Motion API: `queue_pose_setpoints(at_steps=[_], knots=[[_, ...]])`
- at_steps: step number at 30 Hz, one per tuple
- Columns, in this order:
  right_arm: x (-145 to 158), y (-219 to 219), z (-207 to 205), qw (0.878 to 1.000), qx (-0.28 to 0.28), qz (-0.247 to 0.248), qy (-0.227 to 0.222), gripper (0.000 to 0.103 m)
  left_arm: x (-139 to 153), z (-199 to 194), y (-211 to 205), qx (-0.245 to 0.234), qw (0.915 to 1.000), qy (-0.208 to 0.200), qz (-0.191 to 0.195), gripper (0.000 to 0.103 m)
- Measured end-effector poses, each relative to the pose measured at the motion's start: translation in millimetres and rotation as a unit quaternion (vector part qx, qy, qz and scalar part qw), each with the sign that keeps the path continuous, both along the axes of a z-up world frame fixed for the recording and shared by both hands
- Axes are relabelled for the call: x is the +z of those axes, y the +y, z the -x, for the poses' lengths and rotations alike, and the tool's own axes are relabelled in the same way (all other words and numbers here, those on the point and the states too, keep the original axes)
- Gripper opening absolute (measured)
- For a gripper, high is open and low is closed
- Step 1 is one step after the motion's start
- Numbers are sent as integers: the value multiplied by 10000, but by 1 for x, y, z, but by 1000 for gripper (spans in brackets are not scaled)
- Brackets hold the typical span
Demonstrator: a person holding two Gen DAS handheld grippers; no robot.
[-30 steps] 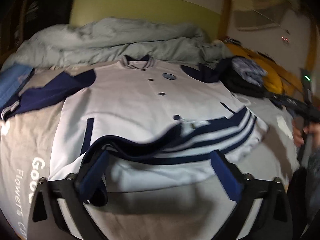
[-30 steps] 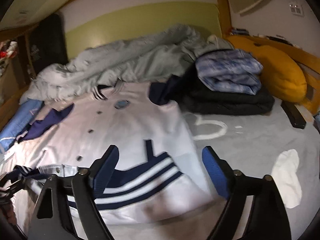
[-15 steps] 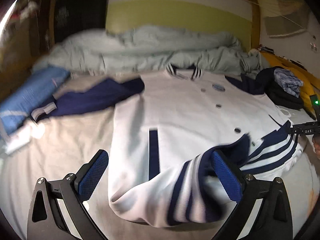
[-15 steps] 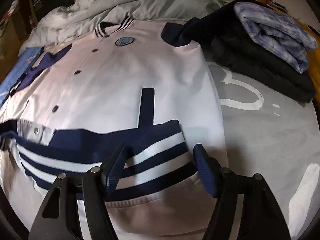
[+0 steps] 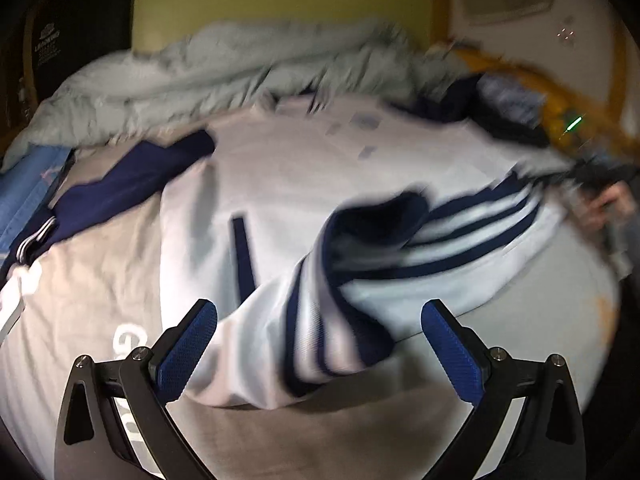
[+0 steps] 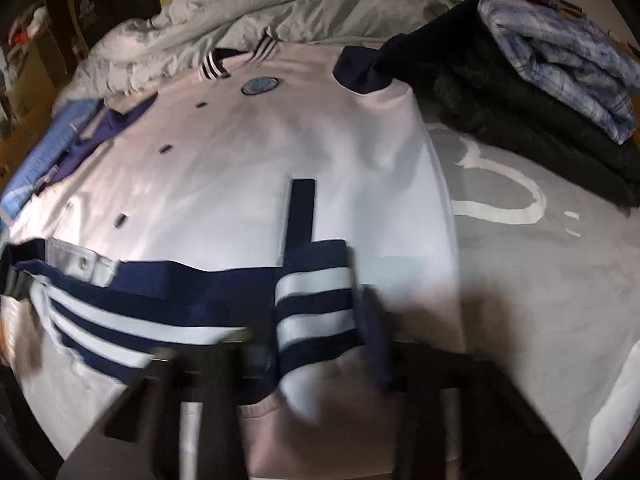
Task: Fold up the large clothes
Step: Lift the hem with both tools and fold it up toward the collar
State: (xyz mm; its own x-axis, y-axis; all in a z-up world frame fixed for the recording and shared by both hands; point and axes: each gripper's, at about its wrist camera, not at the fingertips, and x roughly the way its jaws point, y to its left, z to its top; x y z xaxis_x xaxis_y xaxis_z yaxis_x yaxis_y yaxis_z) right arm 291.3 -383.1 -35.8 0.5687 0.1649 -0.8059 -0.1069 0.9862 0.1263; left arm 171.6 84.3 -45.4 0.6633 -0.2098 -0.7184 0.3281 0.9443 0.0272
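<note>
Blue rubber pads on the left gripper (image 5: 318, 340) stand wide apart, nothing pinched; a rumpled stretch of striped hem (image 5: 320, 332) lies between them, untouched as far as the blur allows. Right gripper (image 6: 320, 344): jaws closing, the hem's navy-and-white band between them at the jacket's right bottom corner. Motion blur hides whether the pads press yet; the cloth looks bunched there, so contact is likely.

Jacket (image 6: 224, 160): white body, navy sleeves, snap front, spread face up on a bed (image 6: 540, 280), collar toward a heap of grey bedding (image 6: 280, 4). Bottom hem partly turned up over the body. One sleeve (image 5: 120, 188) lies out to the left.

Handling, judged: soft, limp, fairly light, slick-looking shell. Ribbed hem is thicker and gives the surest bite; take it at both bottom corners so the fold lifts evenly. A single-layer pinch may slip.

Stack of folded dark and blue clothes (image 6: 540, 80) sits just beside the right shoulder.
</note>
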Motion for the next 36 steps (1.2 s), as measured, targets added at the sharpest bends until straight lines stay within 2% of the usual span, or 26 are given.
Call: queue_pose_setpoints(at_steps=[1,2,3,4,5,6,7,8,11,13,16,20,21,22,23,24,25,26,27,29,30,31,32,33,35,36], knots=[[3,1,1,9999,-64,30,-119,16,-10,-7,2,200,9994,102,-250,103],[8,2,4,9996,-98,58,-273,13,-14,-10,5,334,9989,145,-303,102],[14,5,6,9988,-132,78,-465,12,-15,-15,15,521,9985,154,-102,98],[22,7,10,9974,-166,109,-698,12,-11,-16,25,602,9979,114,221,86],[30,8,14,9958,-197,130,-890,12,-5,-16,36,695,9959,32,570,68],[39,9,17,9932,-253,129,-1127,12,1,-16,45,789,9936,-63,809,56],[46,9,19,9913,-301,82,-1281,12,7,-16,54,859,9908,-148,1033,32],[53,8,21,9889,-335,-31,-1444,12,14,-18,64,982,9869,-254,1258,17],[65,8,21,9843,-465,-115,-1696,12,24,-27,76,1212,9797,-401,1547,16],[67,10,18,9832,-532,-56,-1746,12,27,-36,73,1267,9796,-432,1498,16],[58,10,12,9871,-552,43,-1503,12,17,-49,60,1352,9835,-350,1153,16],[29,10,0,9922,-729,227,-989,14,-6,-63,57,1424,9847,-110,1000,18],[23,10,-1,9924,-791,275,-902,14,-9,-62,57,1457,9846,-92,964,21],[18,12,-1,9927,-834,346,-805,15,-10,-62,58,1512,9838,-72,960,29],[16,14,-2,9924,-861,431,-768,16,-9,-60,61,1611,9822,-69,965,43],[17,16,0,9913,-904,533,-796,22,-6,-57,64,1736,9800,-96,964,55],[19,16,1,9899,-943,604,-864,26,-2,-53,68,1847,9776,-177,992,79],[24,15,4,9881,-991,661,-977,30,3,-48,72,1918,9753,-292,1054,86],[29,14,8,9869,-1016,658,-1069,38,10,-41,77,1922,9730,-389,1221,86],[38,10,15,9855,-1058,567,-1202,50,14,-36,85,1874,9712,-256,1449,86],[41,8,19,9850,-1098,523,-1222,61,14,-33,88,1882,9692,-121,1581,86],[43,6,23,9847,-1144,482,-1224,68,11,-30,91,1875,9675,35,1695,86],[45,3,27,9846,-1206,424,-1192,81,7,-30,92,1916,9657,237,1737,86],[45,0,31,9848,-1292,406,-1084,87,1,-30,93,1960,9632,479,1774,86],[36,-11,35,9832,-1670,548,-498,88,-11,-32,93,2025,9574,896,1853,86],[29,-19,41,9817,-1826,487,-226,89,-21,-34,94,2117,9514,1178,1903,86]])
